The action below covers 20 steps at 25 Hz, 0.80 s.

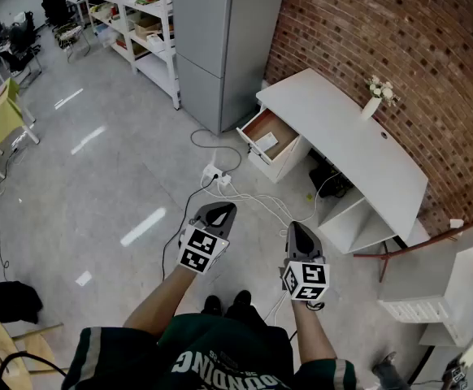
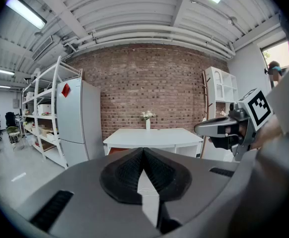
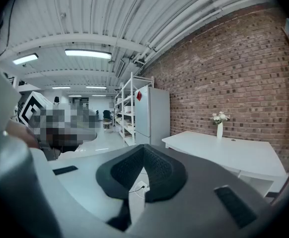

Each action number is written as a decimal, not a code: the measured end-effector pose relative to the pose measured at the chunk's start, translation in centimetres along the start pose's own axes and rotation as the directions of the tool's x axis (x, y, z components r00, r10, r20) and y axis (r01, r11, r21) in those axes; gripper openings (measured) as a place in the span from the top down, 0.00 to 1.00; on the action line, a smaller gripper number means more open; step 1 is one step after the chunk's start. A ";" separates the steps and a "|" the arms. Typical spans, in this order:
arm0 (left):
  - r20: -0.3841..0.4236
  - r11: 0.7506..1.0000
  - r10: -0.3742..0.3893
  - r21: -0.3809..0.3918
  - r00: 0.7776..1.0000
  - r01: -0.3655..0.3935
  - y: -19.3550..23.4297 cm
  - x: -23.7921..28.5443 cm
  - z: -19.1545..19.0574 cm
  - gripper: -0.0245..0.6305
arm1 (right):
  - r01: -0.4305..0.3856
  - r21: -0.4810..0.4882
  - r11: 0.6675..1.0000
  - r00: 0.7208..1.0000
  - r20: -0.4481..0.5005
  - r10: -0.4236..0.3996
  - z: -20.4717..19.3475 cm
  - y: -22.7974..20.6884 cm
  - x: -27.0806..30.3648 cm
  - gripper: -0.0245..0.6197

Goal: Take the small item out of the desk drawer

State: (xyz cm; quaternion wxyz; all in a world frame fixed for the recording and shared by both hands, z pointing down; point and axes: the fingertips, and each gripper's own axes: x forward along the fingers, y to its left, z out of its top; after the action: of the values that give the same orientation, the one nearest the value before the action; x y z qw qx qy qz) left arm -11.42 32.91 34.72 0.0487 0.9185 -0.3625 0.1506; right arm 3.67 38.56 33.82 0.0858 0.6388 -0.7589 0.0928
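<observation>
The white desk (image 1: 346, 128) stands against the brick wall, well ahead of me. Its drawer (image 1: 266, 142) is pulled open at the desk's left end, with a small white item (image 1: 264, 143) lying inside. My left gripper (image 1: 219, 211) and right gripper (image 1: 298, 231) are held side by side over the floor, far short of the drawer, both shut and empty. In the left gripper view its jaws (image 2: 143, 152) meet in front of the desk (image 2: 154, 135), and the right gripper (image 2: 223, 128) shows to the right. The right gripper view shows closed jaws (image 3: 143, 148) and the desk (image 3: 224, 153).
A power strip with white cables (image 1: 217, 176) lies on the floor between me and the drawer. A grey cabinet (image 1: 220, 39) stands left of the desk, with shelving (image 1: 143, 23) behind it. A vase of flowers (image 1: 373, 102) sits on the desk. A white shelf unit (image 1: 436, 291) is at right.
</observation>
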 end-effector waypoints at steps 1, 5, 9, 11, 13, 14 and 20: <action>-0.002 1.000 -0.001 -0.001 1.000 0.001 -0.2 -0.2 0.1 0.94 | 0.004 0.008 1.000 1.000 0.009 -0.004 -0.1 0.0 -0.3 0.93; -0.009 1.000 -0.004 0.006 1.000 0.004 -1.0 -0.9 0.1 0.94 | 0.007 0.024 1.000 0.999 0.034 -0.008 -0.3 0.0 -1.4 0.92; -0.005 1.000 -0.017 0.013 1.000 0.017 -1.5 -1.4 -0.3 0.94 | 0.006 0.004 1.000 0.999 0.049 -0.006 -0.1 0.3 -2.1 0.92; -0.004 0.999 -0.026 0.023 1.000 0.026 -1.7 -1.6 -0.3 0.94 | 0.008 -0.001 1.000 0.998 0.058 -0.008 0.1 0.6 -2.2 0.93; -0.008 0.999 -0.028 0.027 1.000 0.028 -1.7 -1.6 -0.4 0.94 | 0.006 -0.003 1.000 0.998 0.065 -0.006 0.2 0.8 -2.3 0.93; -0.007 0.999 -0.028 0.028 1.000 0.028 -1.7 -1.6 -0.4 0.94 | 0.005 -0.002 1.000 0.998 0.068 -0.005 0.2 0.9 -2.3 0.93; 0.011 0.999 -0.042 0.020 0.999 0.042 -1.2 -2.1 -0.8 0.94 | 0.010 0.018 1.000 0.998 0.058 -0.011 -0.2 1.6 -2.0 0.93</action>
State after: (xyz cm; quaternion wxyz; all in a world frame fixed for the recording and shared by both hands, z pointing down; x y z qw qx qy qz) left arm -12.27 35.27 34.88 0.0406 0.9272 -0.3417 0.1478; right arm 2.40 40.78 33.43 0.0584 0.6458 -0.7570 0.0805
